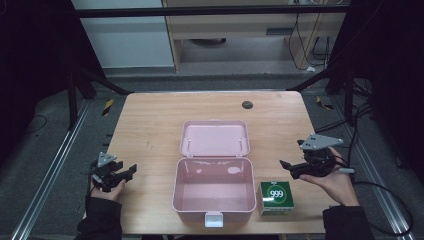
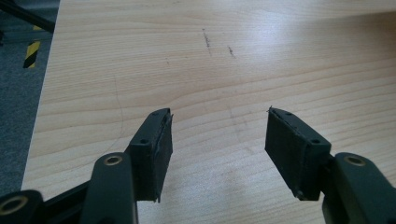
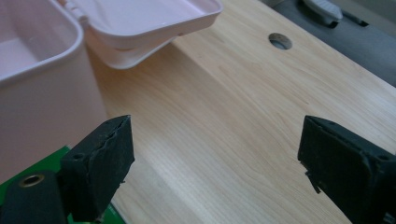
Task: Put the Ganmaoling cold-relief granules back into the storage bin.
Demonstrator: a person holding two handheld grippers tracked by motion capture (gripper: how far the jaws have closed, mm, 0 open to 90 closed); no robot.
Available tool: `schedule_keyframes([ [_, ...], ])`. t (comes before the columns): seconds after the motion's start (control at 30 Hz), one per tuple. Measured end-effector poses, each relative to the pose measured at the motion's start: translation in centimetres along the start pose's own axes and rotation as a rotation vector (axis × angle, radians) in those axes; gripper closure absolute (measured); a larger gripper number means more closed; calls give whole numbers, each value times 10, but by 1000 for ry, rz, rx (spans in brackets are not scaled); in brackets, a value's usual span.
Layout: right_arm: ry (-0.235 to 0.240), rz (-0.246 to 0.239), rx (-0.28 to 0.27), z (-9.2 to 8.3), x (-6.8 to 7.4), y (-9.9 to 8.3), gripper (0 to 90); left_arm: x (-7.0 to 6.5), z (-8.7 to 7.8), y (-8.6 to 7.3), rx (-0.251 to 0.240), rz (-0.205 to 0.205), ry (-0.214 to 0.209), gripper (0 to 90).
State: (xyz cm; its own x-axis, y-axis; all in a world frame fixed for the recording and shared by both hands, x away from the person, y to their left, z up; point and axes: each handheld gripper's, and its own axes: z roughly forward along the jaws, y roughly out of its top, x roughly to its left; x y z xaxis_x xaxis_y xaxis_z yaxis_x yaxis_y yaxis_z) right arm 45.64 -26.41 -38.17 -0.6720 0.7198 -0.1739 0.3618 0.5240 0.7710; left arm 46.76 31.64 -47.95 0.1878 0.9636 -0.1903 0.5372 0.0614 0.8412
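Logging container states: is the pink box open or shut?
Open: the pink box has its lid folded back flat behind it, interior exposed.

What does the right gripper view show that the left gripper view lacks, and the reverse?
Right gripper view alone: the open pink plastic box with its lid laid back, a corner of the green carton, a round hole in the tabletop, and the right gripper with open, empty jaws.

Left gripper view alone: dark scuff marks on the wood, yellow-black floor tape, and the left gripper, also open and empty.

Both: the light wooden table.
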Motion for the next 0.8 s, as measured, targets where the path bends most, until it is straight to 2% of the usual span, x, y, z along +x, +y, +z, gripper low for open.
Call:
schedule_keyframes([
  [0.07, 11, -13, 9, 0, 1, 2, 106, -1, 0, -1, 3, 7, -3, 398],
  [0.1, 30, -39, 29, -2, 2, 6, 99, -2, 1, -1, 6, 14, -6, 392],
  [0.13, 30, -39, 29, -2, 2, 6, 99, -2, 1, -1, 6, 14, -6, 389],
  [0.17, 47, -73, 46, -3, 5, 10, 94, -3, 2, -2, 6, 17, -2, 388],
  [0.4, 93, -148, 84, -5, 11, 21, 74, -3, 2, -2, 7, 23, 4, 373],
  [0.43, 108, -173, 93, -6, 12, 24, 73, -3, 2, -3, 10, 23, 6, 370],
  [0.6, 134, -210, 108, -9, 16, 30, 71, -4, 3, -3, 12, 26, 4, 365],
  [0.7, 157, -257, 138, -11, 20, 36, 69, -3, 3, -3, 15, 29, 5, 363],
  [0.8, 174, -277, 150, -11, 22, 37, 68, -3, 3, -3, 16, 28, 5, 363],
])
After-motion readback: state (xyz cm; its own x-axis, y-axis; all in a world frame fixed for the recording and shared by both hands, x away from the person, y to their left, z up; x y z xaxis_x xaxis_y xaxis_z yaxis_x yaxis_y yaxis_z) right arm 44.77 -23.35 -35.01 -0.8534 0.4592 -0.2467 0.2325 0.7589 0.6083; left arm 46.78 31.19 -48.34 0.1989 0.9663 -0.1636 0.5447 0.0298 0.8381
